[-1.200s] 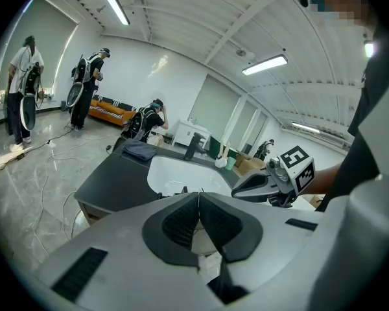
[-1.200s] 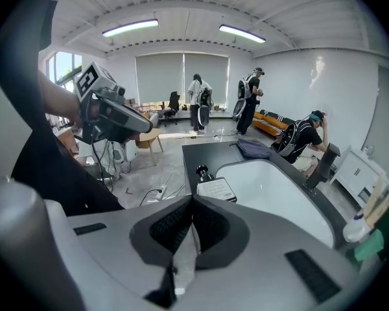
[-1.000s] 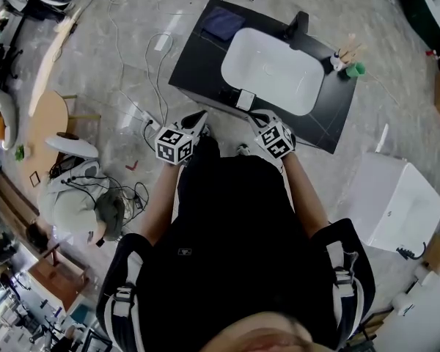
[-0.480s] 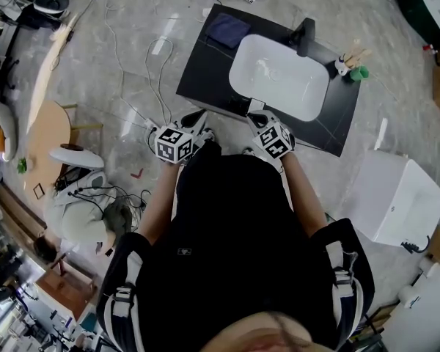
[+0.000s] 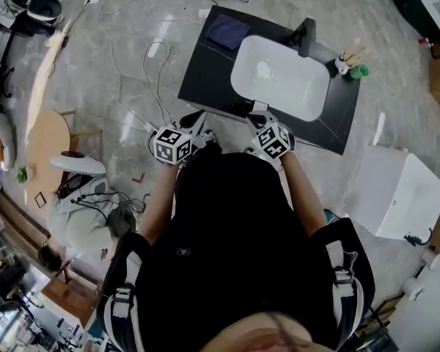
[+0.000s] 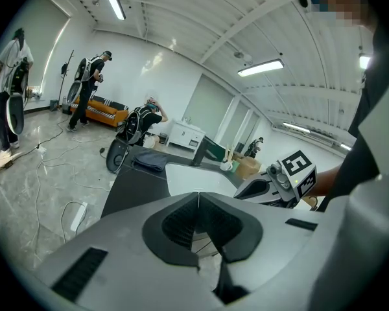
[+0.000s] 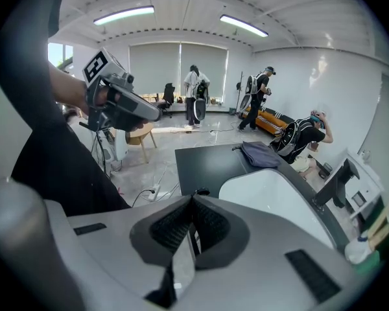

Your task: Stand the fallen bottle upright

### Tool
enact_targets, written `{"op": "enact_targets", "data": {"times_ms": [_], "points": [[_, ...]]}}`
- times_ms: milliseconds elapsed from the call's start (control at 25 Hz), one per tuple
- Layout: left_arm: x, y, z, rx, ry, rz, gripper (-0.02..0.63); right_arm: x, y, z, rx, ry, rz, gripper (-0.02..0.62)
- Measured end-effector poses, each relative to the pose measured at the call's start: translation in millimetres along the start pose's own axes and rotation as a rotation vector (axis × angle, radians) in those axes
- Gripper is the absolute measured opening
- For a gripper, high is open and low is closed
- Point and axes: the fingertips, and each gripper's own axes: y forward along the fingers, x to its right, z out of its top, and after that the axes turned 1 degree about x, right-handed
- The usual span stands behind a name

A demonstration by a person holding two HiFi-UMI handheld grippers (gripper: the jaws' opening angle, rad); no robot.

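A black counter [image 5: 205,79] holds a white sink basin [image 5: 279,79] and a black faucet [image 5: 305,35]. Small beige and green items [image 5: 350,59] sit at its far right corner, too small to tell a bottle among them; they also show in the right gripper view [image 7: 369,235]. My left gripper [image 5: 198,116] is at the counter's near edge, shut and empty, tips meeting [image 6: 198,194]. My right gripper [image 5: 255,111] hangs by the sink's near rim, also shut and empty [image 7: 193,196].
A dark blue cloth [image 5: 226,29] lies on the counter's far left corner. A white box [image 5: 396,196] stands on the floor to the right. Cables and a power strip [image 5: 158,72] lie on the floor to the left, beside a round wooden table [image 5: 48,134]. People stand across the room.
Both grippers and the person have come a little nearer to the counter's near edge. The jaws of both have stayed shut.
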Motion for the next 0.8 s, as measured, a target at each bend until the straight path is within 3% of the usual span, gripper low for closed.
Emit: {"op": "enact_targets", "data": {"times_ms": [440, 800], "points": [[-28.7, -7.6, 4.8, 0.01, -0.014, 0.005, 0.015, 1.5, 19.4, 13.7, -0.033, -0.071, -0.015, 0.063], [-47.5, -8.9, 10.0, 0.002, -0.011, -0.003, 0.015, 2.8, 39.1, 20.0, -0.067, -0.091, -0.019, 0.113]]}}
